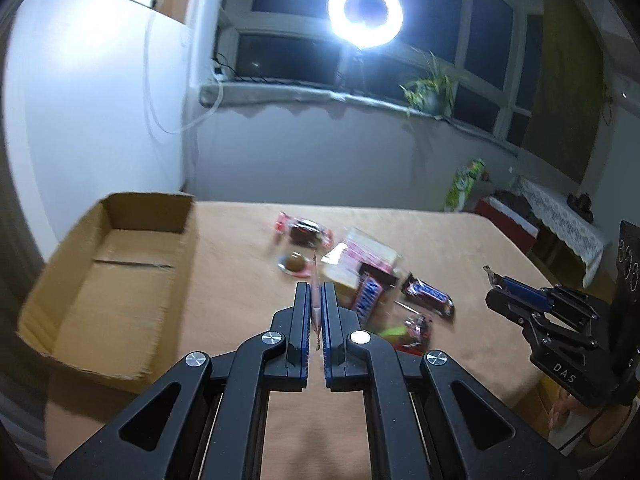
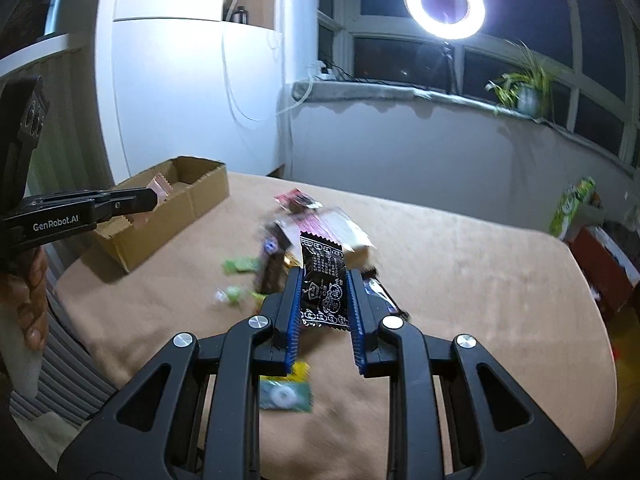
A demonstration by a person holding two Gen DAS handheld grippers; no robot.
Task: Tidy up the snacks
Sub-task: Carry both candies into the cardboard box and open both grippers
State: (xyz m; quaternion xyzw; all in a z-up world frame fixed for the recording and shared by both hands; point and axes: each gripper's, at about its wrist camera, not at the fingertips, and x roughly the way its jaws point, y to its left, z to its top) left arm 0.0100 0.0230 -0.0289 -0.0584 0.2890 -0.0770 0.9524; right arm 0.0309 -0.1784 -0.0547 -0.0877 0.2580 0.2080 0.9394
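Note:
My left gripper (image 1: 317, 292) is shut on a thin pink snack packet (image 1: 316, 308), seen edge-on, held above the table to the right of the open cardboard box (image 1: 108, 264). In the right wrist view the left gripper (image 2: 154, 196) holds the pink packet (image 2: 160, 188) over the box (image 2: 192, 200). My right gripper (image 2: 323, 280) is shut on a black snack packet (image 2: 323, 280) with white print, held upright above the snack pile (image 2: 320, 224). The right gripper also shows in the left wrist view (image 1: 496, 282) at the right. The pile (image 1: 360, 276) holds chocolate bars, pink packets and green sweets.
The table (image 1: 460, 248) has a tan cloth. A green packet (image 2: 286, 396) lies under my right gripper. A ring light (image 1: 365, 12) and a potted plant (image 1: 430, 90) stand at the window. A low side table with a lace cover (image 1: 560, 216) stands beyond the right edge.

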